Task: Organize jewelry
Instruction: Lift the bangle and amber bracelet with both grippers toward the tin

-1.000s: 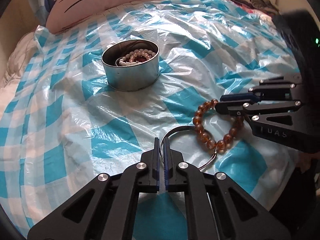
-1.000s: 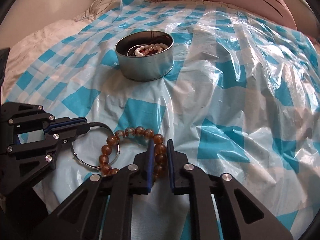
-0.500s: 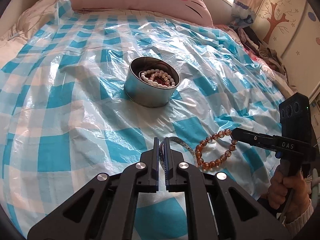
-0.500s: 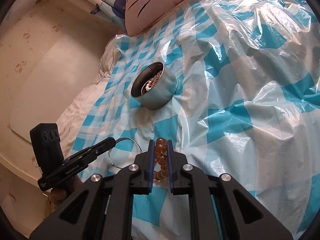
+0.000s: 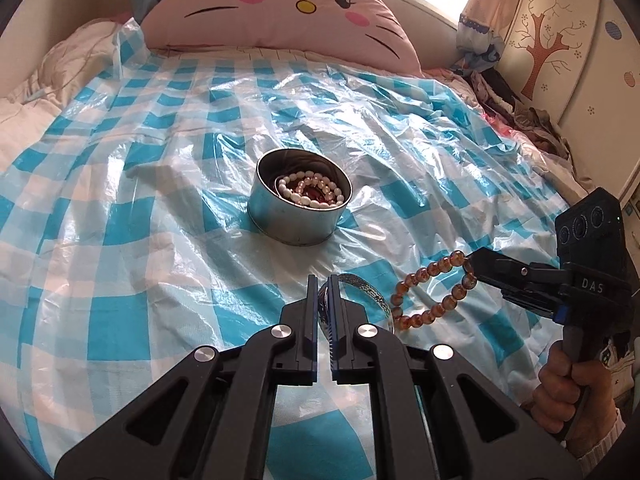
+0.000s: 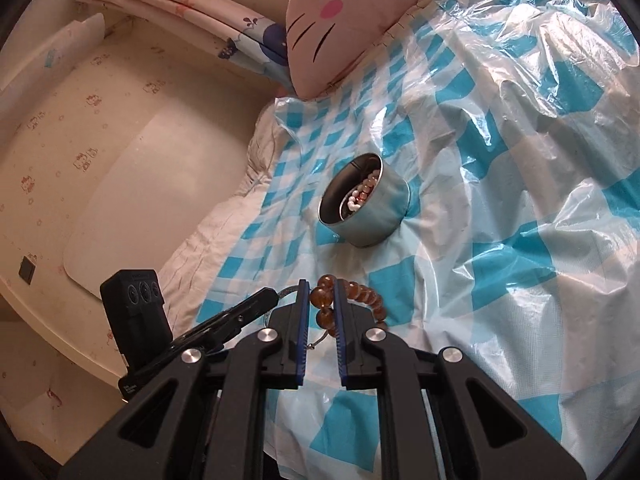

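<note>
On the bed, left to right. One round metal tin [image 5: 298,216] stands upright on the blue-checked plastic sheet [image 5: 132,184], well ahead of both tools. It already holds a white pearl strand [image 5: 308,188] and something dark red beneath it; how many pieces lie inside in all cannot be told. That portion of the sorting appears done.

Next, the left gripper [image 5: 323,304]. Its fingers are nearly closed and pinch the rim of one silver bangle [image 5: 366,290], which appears raised off the sheet.

To its right, one amber bead bracelet [image 5: 430,294] hangs as a loop just beside the bangle. The right gripper [image 6: 322,304] has its fingers drawn in around two or three of the beads, with a narrow gap left at each side, and carries the loop clear of the sheet.

Count: one tin, one bangle, one amber bracelet, at least two pieces stored, two grippers.

Judgement: the job is well past halfway. Both loose pieces are in hand; what remains is to carry each to the tin and let go over its mouth. No other stray jewelry shows on the sheet.
</note>
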The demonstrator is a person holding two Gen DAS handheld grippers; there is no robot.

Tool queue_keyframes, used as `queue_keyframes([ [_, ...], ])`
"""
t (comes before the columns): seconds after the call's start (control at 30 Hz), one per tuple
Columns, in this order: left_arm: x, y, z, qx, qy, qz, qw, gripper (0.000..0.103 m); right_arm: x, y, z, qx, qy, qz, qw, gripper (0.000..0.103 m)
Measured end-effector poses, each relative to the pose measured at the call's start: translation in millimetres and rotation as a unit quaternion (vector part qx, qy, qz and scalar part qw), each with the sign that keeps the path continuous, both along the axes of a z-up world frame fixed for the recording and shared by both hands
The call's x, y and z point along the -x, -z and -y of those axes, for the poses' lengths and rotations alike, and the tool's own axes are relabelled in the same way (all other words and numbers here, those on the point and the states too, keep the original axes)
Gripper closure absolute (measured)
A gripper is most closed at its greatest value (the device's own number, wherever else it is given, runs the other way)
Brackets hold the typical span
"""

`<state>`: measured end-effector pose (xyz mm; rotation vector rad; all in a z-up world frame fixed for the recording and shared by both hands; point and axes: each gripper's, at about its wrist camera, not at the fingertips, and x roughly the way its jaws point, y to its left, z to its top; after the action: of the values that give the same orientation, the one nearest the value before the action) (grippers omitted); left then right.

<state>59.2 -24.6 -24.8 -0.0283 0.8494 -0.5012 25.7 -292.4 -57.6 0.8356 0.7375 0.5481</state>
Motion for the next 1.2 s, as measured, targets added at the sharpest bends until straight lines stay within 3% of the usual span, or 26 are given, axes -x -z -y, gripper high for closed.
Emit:
queue_keyframes([
  [0.13,7,-11,6,-0.027,-0.015,0.04,0.9987,0.099,1,-7,10,-0.085,0.014,0.035,0.996,0.09],
  [0.27,10,-15,8,-0.038,-0.018,0.054,0.9976,0.099,-5,-9,-2,-0.084,0.008,0.04,0.996,0.09],
  [0.33,8,-15,6,-0.041,-0.022,0.051,0.9976,0.099,-7,-10,-8,-0.044,0.008,0.023,0.999,0.09],
  [0.4,6,-14,2,-0.04,-0.028,0.046,0.9977,0.099,-7,-14,-9,0.025,0.025,0.009,0.999,0.065],
  [0.43,5,-13,1,-0.038,-0.031,0.044,0.9979,0.099,-6,-17,-10,0.072,0.034,0.005,0.997,0.043],
  [0.47,4,-12,-1,-0.036,-0.033,0.041,0.998,0.099,-6,-18,-11,0.117,0.04,0.002,0.992,0.04],
  [0.6,2,-11,-2,-0.033,-0.036,0.038,0.9981,0.099,-16,-15,-25,0.286,0.039,-0.028,0.957,0.04],
  [0.7,1,-11,-2,-0.037,-0.034,0.039,0.998,0.099,-30,2,-35,0.328,0.008,-0.057,0.943,0.04],
  [0.8,2,-9,0,-0.04,-0.033,0.038,0.9979,0.099,-41,28,-54,0.394,-0.033,-0.091,0.914,0.041],
  [0.87,2,-9,2,-0.041,-0.033,0.038,0.9979,0.099,-38,27,-60,0.413,-0.044,-0.088,0.905,0.08],
  [0.9,2,-9,2,-0.04,-0.033,0.038,0.9979,0.099,-35,25,-58,0.398,-0.048,-0.087,0.912,0.088],
  [0.97,2,-9,2,-0.04,-0.033,0.038,0.9979,0.099,-29,22,-45,0.334,-0.051,-0.089,0.937,0.09],
  [1.03,2,-9,2,-0.04,-0.031,0.04,0.9979,0.099,-25,19,-27,0.215,-0.046,-0.089,0.972,0.09],
  [1.07,2,-10,3,-0.04,-0.031,0.042,0.9978,0.099,-20,17,-19,0.159,-0.04,-0.083,0.983,0.09],
  [1.13,2,-10,3,-0.038,-0.032,0.043,0.9978,0.099,-11,13,-5,0.067,-0.029,-0.055,0.996,0.09],
  [1.2,3,-11,4,-0.037,-0.034,0.044,0.9978,0.099,-3,12,4,0.001,-0.019,-0.024,1.0,0.09],
])
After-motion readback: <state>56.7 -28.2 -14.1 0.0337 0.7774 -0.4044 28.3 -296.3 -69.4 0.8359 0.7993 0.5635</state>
